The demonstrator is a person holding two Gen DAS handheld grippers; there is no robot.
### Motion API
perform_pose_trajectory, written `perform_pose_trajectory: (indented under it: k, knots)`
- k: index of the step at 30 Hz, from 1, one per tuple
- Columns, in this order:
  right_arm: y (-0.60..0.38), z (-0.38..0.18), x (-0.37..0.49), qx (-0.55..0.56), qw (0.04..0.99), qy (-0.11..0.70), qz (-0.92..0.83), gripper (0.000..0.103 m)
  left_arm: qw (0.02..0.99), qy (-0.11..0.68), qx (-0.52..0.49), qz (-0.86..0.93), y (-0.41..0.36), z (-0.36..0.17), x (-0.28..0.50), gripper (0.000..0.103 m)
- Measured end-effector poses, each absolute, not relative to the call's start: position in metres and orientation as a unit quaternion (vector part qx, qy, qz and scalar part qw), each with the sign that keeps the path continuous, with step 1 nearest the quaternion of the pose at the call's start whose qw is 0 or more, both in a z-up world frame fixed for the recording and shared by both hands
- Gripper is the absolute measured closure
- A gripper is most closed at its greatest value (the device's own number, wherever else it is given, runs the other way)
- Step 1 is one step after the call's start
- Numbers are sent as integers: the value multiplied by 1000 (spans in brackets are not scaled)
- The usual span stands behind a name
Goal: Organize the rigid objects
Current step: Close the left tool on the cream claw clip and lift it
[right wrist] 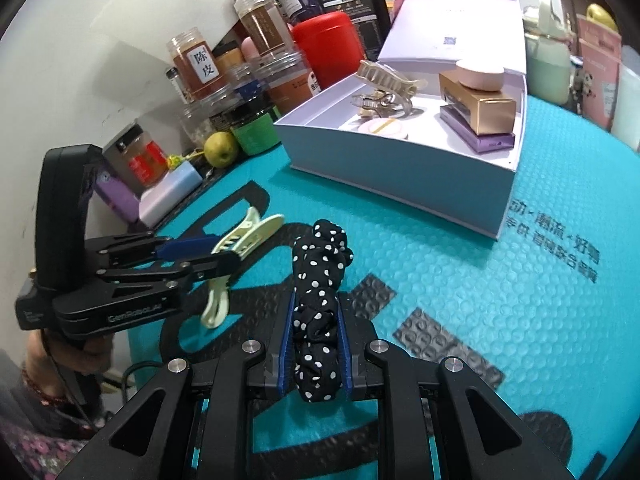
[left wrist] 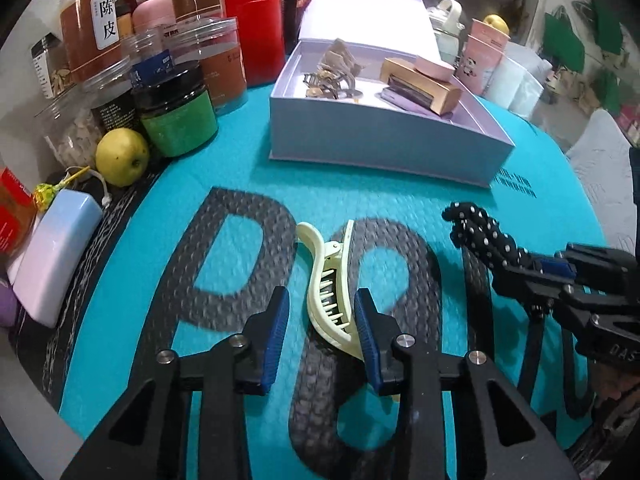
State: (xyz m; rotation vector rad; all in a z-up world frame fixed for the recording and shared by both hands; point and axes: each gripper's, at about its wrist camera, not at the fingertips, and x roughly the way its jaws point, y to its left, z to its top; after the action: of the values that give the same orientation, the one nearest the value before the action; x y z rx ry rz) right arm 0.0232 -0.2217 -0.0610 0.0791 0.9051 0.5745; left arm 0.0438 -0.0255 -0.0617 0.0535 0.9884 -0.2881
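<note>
Left wrist view, lower centre: left claw (left wrist: 322, 320) stood open, its fingers either side of the pale yellow hair clip (left wrist: 328, 280) lying on the teal mat (left wrist: 248, 168). Upper centre: open lavender box (left wrist: 380, 148) holding clips and small boxes. Right wrist view, lower centre: right claw (right wrist: 316, 344) was closed on the black polka-dot scrunchie (right wrist: 320, 280), near the yellow clip.
</note>
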Motion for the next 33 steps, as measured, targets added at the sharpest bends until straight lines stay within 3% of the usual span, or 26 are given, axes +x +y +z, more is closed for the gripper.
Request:
perform_pose_trajectory:
  k: [10,14,33]
  knots:
    - [-210,-71,12,12,854,453,254,82,852,501,5,-154,-24,-66,34,70]
    - [-209,-76,16,29,849,465,249,65,853,500,14,-150,-28,-67,37,70]
    - [-196,-76,16,-18,861,458,220,64,855,499,46,-137,-38,-69,37,70]
